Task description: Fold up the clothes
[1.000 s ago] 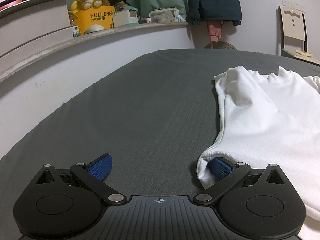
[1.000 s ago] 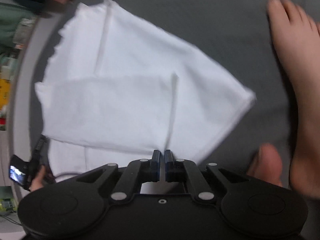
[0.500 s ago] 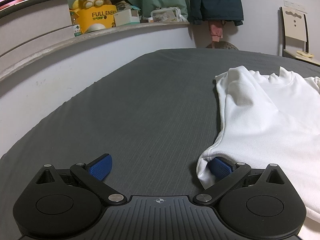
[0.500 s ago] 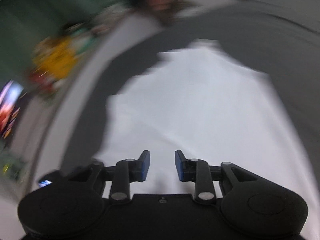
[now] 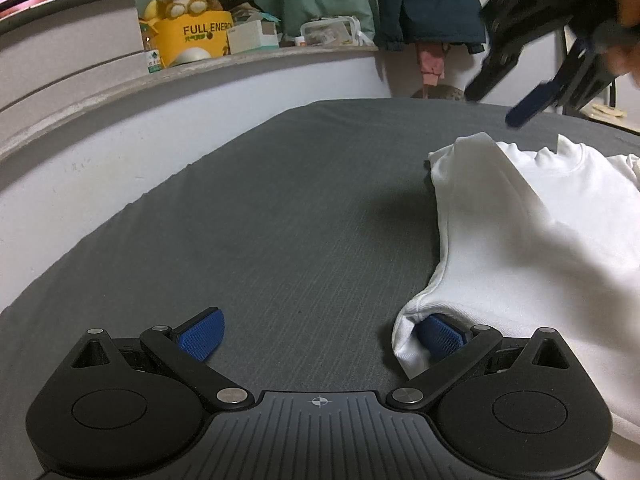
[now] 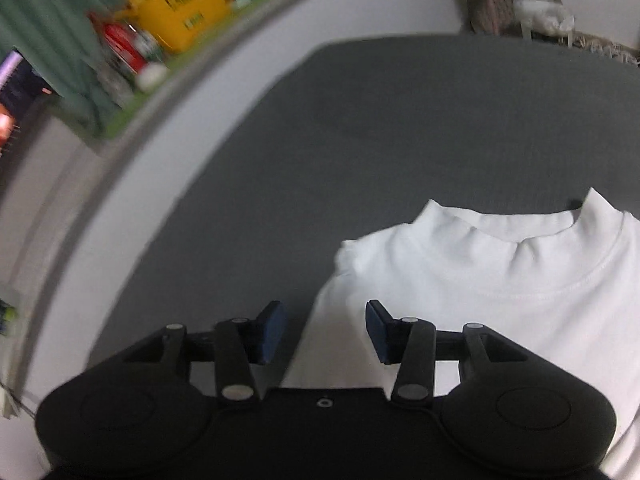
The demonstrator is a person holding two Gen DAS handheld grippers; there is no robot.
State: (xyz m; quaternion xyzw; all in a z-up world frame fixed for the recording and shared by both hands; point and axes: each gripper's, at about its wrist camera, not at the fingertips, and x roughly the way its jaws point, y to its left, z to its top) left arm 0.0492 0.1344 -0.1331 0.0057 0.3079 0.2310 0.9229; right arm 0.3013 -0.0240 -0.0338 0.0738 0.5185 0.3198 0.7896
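Observation:
A white shirt [image 5: 540, 240] lies on the dark grey bed [image 5: 280, 220], with its collar [image 6: 520, 236] at the far end. My left gripper [image 5: 320, 336] rests low on the bed and stands wide open. One of its fingertips [image 5: 440, 336] is tucked under the shirt's near hem corner, and the other lies on bare bed. My right gripper [image 6: 325, 330] hovers above the shirt's left shoulder edge near the collar. Its jaws are opening, and the pads hold no cloth. In the left wrist view the right gripper [image 5: 532, 80] hangs in the air at the top right, held by a hand [image 5: 628, 8].
A white curved wall with a ledge [image 5: 240, 64] borders the bed on the left. It carries a yellow box [image 5: 188, 38], a plush toy and small boxes. A dark jacket [image 5: 428, 4] hangs at the back. A woven pouf [image 6: 516, 0] stands beyond the bed's far end.
The right gripper was shut low over the folded shirt; it has opened, rolled and swung to the collar end. It now shows in the left wrist view. The left gripper has not moved.

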